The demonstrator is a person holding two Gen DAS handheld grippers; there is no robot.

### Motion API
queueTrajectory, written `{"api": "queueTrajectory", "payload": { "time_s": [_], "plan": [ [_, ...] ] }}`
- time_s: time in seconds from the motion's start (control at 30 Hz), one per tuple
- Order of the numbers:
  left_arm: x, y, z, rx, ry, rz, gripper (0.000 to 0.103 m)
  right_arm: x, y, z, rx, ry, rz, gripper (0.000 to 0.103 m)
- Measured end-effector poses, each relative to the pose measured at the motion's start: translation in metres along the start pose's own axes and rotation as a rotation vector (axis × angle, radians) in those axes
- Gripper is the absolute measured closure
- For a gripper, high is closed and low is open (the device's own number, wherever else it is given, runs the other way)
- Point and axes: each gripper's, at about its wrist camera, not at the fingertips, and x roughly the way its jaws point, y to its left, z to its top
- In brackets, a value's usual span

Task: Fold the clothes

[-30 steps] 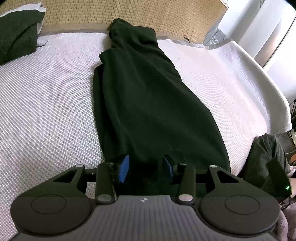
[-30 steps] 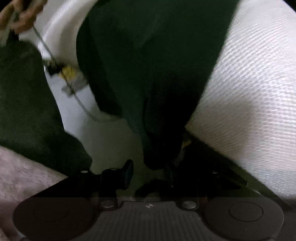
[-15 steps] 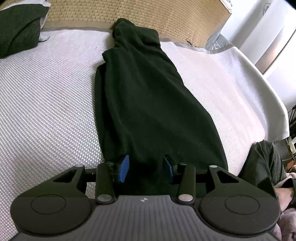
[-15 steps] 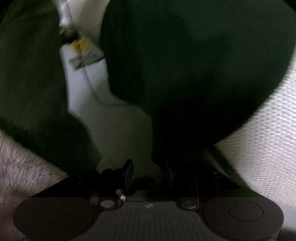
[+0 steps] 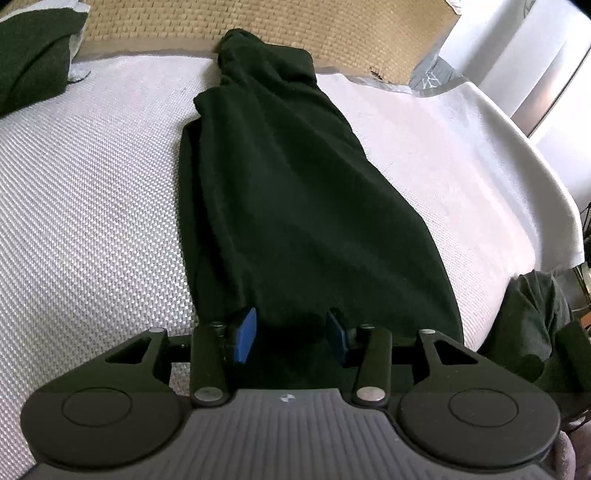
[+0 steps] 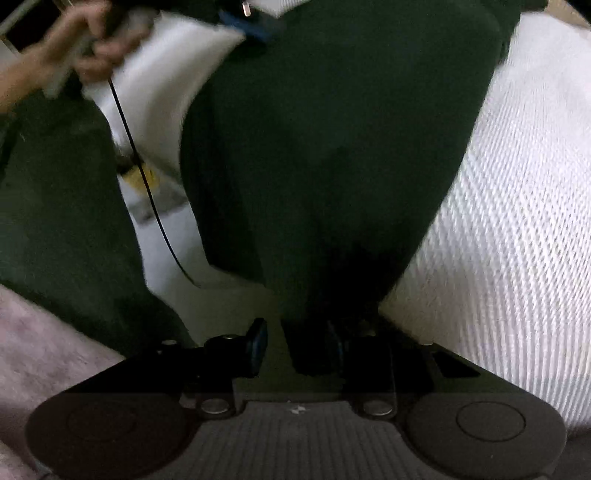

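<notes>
A dark green garment (image 5: pixel 295 184) lies lengthwise on the white woven bed cover (image 5: pixel 92 221), folded into a long strip. My left gripper (image 5: pixel 292 335) sits at the strip's near end. Its blue pads (image 5: pixel 246 334) stand apart and the hem lies between them unpinched. In the right wrist view the same garment (image 6: pixel 332 147) fills the middle. My right gripper (image 6: pixel 298 347) is at its near corner by the bed's edge. A hanging fold rests against the right finger, with a light gap to the left pad (image 6: pixel 258 347). A person's hand (image 6: pixel 74 48) holds the left gripper at the top left.
A tan woven mat (image 5: pixel 332 29) runs along the bed's far side, with another dark garment (image 5: pixel 33 55) at its left. A dark trouser leg (image 6: pixel 55 203) and a pink fuzzy rug (image 6: pixel 44 350) lie below the bed edge. A thin black cable (image 6: pixel 147 192) hangs there.
The right gripper has shifted along the near edge and risen slightly, bringing more of the garment and the person's hand into view. The left gripper and its pads have stayed put.
</notes>
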Motion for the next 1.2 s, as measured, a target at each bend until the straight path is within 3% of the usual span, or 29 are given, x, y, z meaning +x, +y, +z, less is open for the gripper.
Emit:
{"api": "queueTrajectory", "payload": {
  "time_s": [0.1, 0.23, 0.53, 0.77, 0.83, 0.9, 1.0, 1.2],
  "plan": [
    [0.000, -0.001, 0.000, 0.001, -0.001, 0.000, 0.057, 0.003, -0.010, 0.010, -0.025, -0.030, -0.032, 0.063],
    [0.001, -0.001, -0.001, 0.003, 0.002, 0.005, 0.057, 0.024, -0.025, 0.012, 0.017, 0.113, -0.056, 0.064],
    [0.001, 0.000, -0.001, -0.008, 0.009, 0.010, 0.057, 0.020, -0.029, -0.003, 0.005, 0.166, -0.047, 0.058],
    [-0.001, -0.006, -0.001, 0.010, 0.014, 0.034, 0.057, 0.012, -0.049, -0.013, 0.113, 0.186, 0.034, 0.054],
    [-0.001, -0.007, -0.001, 0.019, 0.016, 0.045, 0.057, 0.016, -0.057, -0.018, 0.166, 0.244, 0.059, 0.056],
    [-0.002, -0.008, -0.001, 0.024, 0.014, 0.052, 0.057, 0.011, -0.058, -0.020, 0.167, 0.230, 0.056, 0.065],
    [-0.005, -0.009, -0.001, 0.027, 0.004, 0.060, 0.057, 0.001, -0.059, -0.023, 0.160, 0.189, 0.039, 0.064],
    [-0.009, -0.010, -0.001, 0.038, -0.020, 0.077, 0.056, -0.043, -0.051, -0.025, 0.036, -0.018, -0.085, 0.059]
  ]
}}
